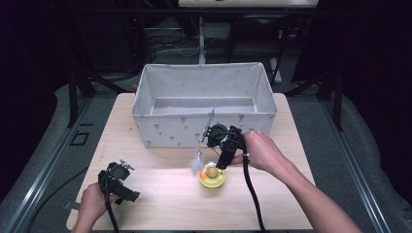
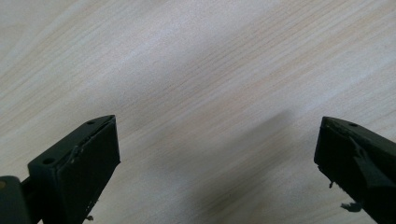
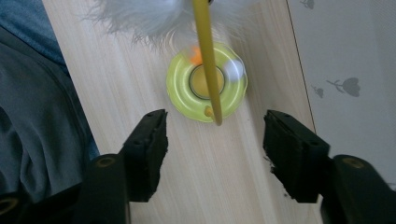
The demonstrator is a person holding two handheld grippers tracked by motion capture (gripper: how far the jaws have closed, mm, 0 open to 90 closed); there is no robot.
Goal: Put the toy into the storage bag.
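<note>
A toy with a yellow-green ring base [image 1: 212,175] stands on the wooden table [image 1: 165,204], just in front of the fabric box. A thin yellow rod [image 3: 208,56] rises from its middle, and a white feather tuft [image 1: 197,164] hangs at its left. My right gripper [image 1: 219,162] hovers right above the toy and points down at it. In the right gripper view the jaws [image 3: 215,126] stand apart on either side of the rod's end without touching it. My left gripper [image 1: 121,169] rests at the table's front left, open [image 2: 217,126] over bare wood.
A white fabric box [image 1: 204,127] with a small grey print stands open across the back of the table, its front wall close behind the right gripper. The floor drops off beyond the table's edges on both sides. Cables trail from both grippers toward the front edge.
</note>
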